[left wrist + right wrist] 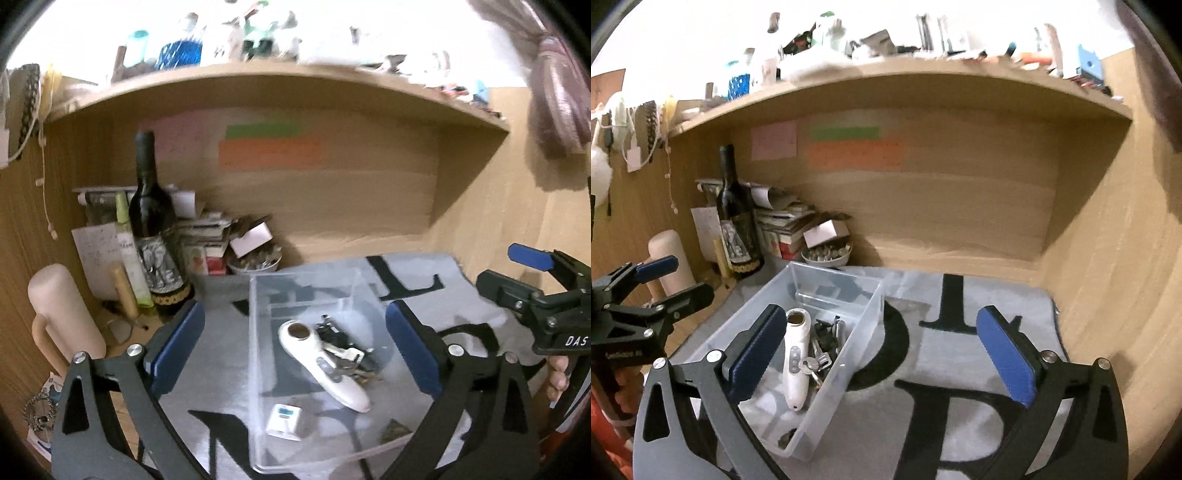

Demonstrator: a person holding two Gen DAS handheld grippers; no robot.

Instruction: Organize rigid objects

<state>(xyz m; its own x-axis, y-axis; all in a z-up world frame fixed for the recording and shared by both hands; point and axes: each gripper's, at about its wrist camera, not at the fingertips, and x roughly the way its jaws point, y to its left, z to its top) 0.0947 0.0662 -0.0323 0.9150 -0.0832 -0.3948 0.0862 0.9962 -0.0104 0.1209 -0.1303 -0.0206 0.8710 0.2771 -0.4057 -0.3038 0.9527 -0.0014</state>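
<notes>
Wooden desk alcove (960,206) with a cluttered shelf (258,72) above. A grey mat with black letters (960,354) covers the desk surface. On the mat stands a clear plastic bin (255,332), with a divider across its far end.

Left gripper (295,343) hangs over the bin, fingers wide apart, nothing between the pads. Right gripper (882,354) hangs just to the right of the bin, over the mat, fingers likewise wide apart and empty.

Dark wine bottle (149,206) upright in the back left corner, well apart from the bin.

In the bin's large compartment: white handheld device (325,365) lying flat, a bunch of keys (347,352) touching it, a small white box (284,421) at the near end.
</notes>
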